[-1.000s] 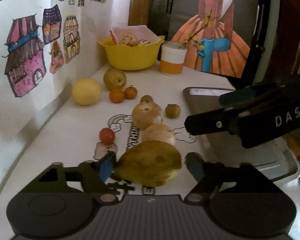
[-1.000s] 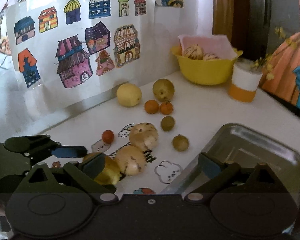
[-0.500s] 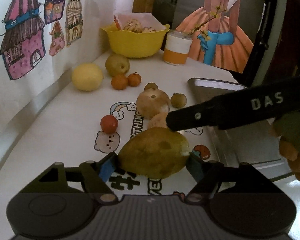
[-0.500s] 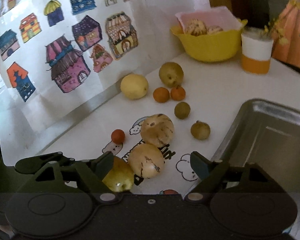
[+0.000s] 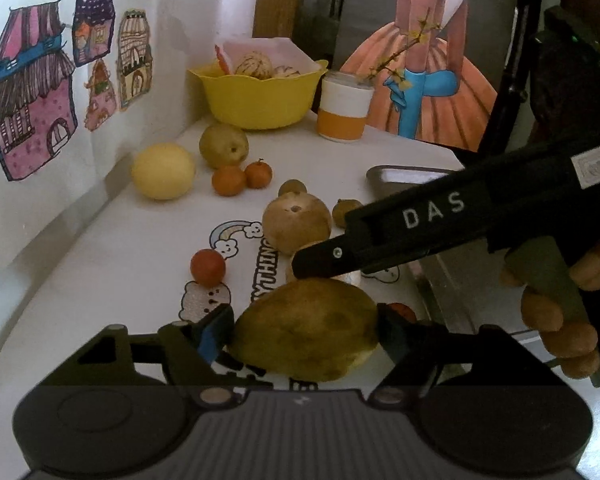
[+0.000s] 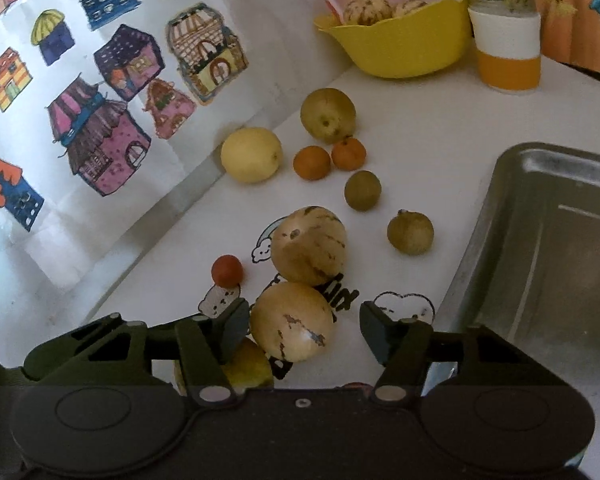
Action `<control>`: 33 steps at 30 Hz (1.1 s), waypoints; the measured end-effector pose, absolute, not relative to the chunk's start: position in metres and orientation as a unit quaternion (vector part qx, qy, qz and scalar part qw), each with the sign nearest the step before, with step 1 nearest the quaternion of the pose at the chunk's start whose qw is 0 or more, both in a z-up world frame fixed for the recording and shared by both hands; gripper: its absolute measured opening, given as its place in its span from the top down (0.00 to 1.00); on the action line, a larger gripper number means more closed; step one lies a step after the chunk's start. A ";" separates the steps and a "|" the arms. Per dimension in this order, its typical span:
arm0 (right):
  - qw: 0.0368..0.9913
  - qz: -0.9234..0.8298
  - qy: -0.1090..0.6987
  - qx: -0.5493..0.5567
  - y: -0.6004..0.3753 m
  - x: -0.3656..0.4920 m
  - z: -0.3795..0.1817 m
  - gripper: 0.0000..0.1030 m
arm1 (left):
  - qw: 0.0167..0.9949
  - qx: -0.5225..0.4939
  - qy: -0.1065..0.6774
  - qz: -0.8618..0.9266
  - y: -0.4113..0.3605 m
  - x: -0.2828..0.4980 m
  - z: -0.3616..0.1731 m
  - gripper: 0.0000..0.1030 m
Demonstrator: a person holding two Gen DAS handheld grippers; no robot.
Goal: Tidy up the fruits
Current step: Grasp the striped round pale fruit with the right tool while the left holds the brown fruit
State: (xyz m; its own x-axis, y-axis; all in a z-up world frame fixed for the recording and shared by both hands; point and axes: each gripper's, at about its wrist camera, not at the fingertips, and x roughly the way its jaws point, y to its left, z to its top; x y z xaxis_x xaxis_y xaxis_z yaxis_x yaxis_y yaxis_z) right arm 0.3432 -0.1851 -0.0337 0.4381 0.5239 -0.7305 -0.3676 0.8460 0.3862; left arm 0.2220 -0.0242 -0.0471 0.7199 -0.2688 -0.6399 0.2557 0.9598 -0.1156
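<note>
Change: the right gripper (image 6: 302, 330) has come down over the nearer striped melon (image 6: 292, 322), which now sits between its jaws; a second ago they hung well short of it.
Left gripper (image 5: 302, 330): jaws closed against both sides of a large green-brown pear (image 5: 306, 330), just above the surface (image 5: 120, 264).
Right gripper jaws: wide, a gap on each side of the melon, not touching it.
Hand (image 5: 560, 312): grips the right gripper's handle, seen in the left wrist view.
Second striped melon (image 6: 308, 246): touching the first, farther back.
Loose fruit: a small red fruit (image 6: 227, 270) left of the melons; two small green fruits (image 6: 410, 232) to their right; two oranges (image 6: 312, 163), a yellow fruit (image 6: 251, 155) and a green pear (image 6: 328, 115) farther back.
Metal tray (image 6: 540, 240): at right, bare inside.
Yellow bowl (image 6: 400, 48): at the back, holding more striped melons.
</note>
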 end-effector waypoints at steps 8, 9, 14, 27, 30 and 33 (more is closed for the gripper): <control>0.843 0.279 0.454 0.067 -0.172 0.336 -0.038 0.43 | 0.919 -0.038 0.372 -0.121 -0.005 0.210 -0.046 0.24; 0.847 0.278 0.450 0.058 -0.170 0.335 -0.038 0.43 | 0.920 -0.038 0.373 -0.117 0.000 0.206 -0.045 0.24; 0.862 0.273 0.426 0.018 -0.160 0.326 -0.041 0.43 | 0.920 -0.027 0.370 -0.126 0.006 0.198 -0.045 0.23; 0.874 0.266 0.407 0.013 -0.163 0.319 -0.045 0.53 | 0.927 0.058 0.354 -0.109 -0.015 0.190 -0.052 0.27; 0.873 0.268 0.408 0.018 -0.164 0.318 -0.044 0.53 | 0.927 0.069 0.351 -0.113 -0.017 0.192 -0.051 0.26; 0.872 0.270 0.408 0.019 -0.165 0.318 -0.044 0.53 | 0.926 0.063 0.353 -0.118 -0.016 0.197 -0.051 0.24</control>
